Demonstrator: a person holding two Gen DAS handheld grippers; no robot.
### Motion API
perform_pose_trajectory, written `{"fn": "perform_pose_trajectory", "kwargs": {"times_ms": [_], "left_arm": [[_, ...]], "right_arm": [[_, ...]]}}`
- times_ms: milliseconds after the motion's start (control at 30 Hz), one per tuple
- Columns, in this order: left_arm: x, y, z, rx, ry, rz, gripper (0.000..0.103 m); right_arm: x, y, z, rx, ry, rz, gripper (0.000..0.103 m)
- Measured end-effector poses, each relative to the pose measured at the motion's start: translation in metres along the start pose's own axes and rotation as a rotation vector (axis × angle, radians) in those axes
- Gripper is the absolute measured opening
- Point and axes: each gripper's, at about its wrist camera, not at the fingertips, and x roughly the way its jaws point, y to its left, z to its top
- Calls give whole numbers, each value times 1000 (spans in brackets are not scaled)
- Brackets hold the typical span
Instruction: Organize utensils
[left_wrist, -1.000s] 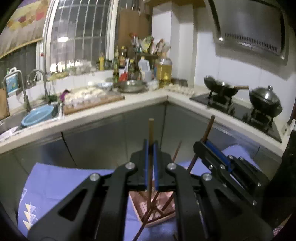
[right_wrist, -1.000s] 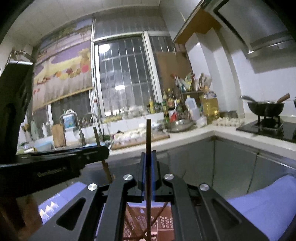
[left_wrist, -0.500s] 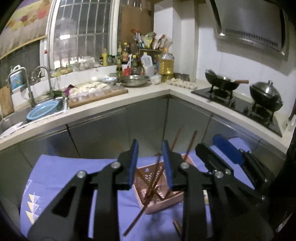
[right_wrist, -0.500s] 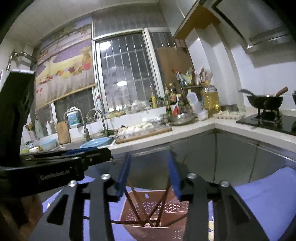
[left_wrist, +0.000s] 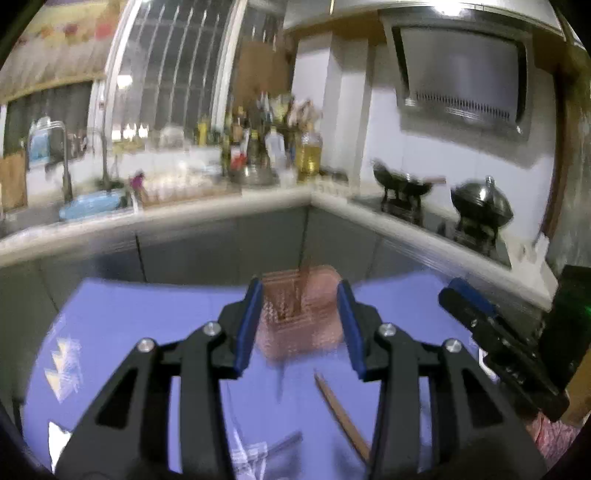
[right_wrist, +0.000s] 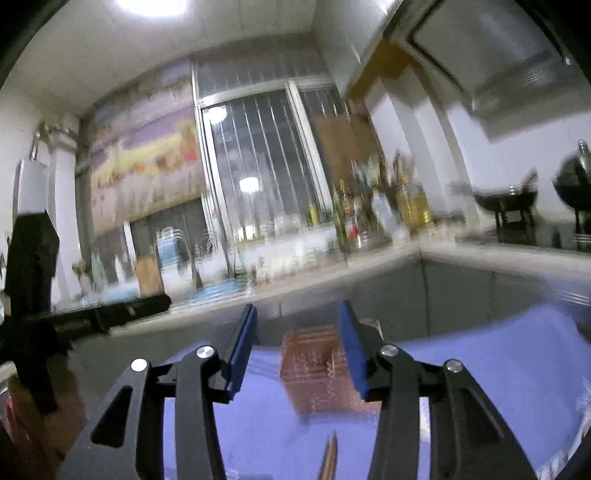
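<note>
A pink perforated utensil basket (left_wrist: 300, 317) stands on the purple cloth (left_wrist: 122, 332), blurred, with brown chopsticks (left_wrist: 303, 280) standing in it. My left gripper (left_wrist: 300, 325) is open and empty, just in front of the basket. A loose chopstick (left_wrist: 341, 413) lies on the cloth below it. My right gripper (right_wrist: 297, 350) is open and empty, with the basket (right_wrist: 317, 369) seen between its fingers. A chopstick tip (right_wrist: 330, 458) lies on the cloth near the bottom edge. The right gripper also shows in the left wrist view (left_wrist: 476, 314).
A kitchen counter (left_wrist: 184, 214) runs along the back with a sink, a blue basin (left_wrist: 92, 206), bottles and a board. A stove with a wok (left_wrist: 402, 184) and a lidded pot (left_wrist: 480, 206) is at the right. A clear packet (left_wrist: 258, 454) lies on the cloth.
Both grippers opened and let go of their chopsticks, which dropped into the basket. Both grippers then pulled back and up; the views are blurred from motion.
</note>
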Motion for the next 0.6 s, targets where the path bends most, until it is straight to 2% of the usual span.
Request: {"fn": "perform_pose_trajectory", "kwargs": {"times_ms": [100, 200, 300, 400, 600], "left_arm": [[15, 2, -52, -24, 149, -13, 40], [42, -8, -105, -40, 326, -22, 40], [60, -20, -136, -37, 423, -39, 40], [75, -32, -155, -22, 478, -31, 40], [99, -43, -167, 2, 534, 0, 39]], "right_arm": [[-2, -6, -57, -13, 193, -52, 44], [4, -10, -106, -38, 391, -94, 30], [15, -8, -139, -78, 545, -110, 25], [18, -1, -156, -102, 625, -101, 24], [27, 4, -167, -104, 691, -87, 24]]}}
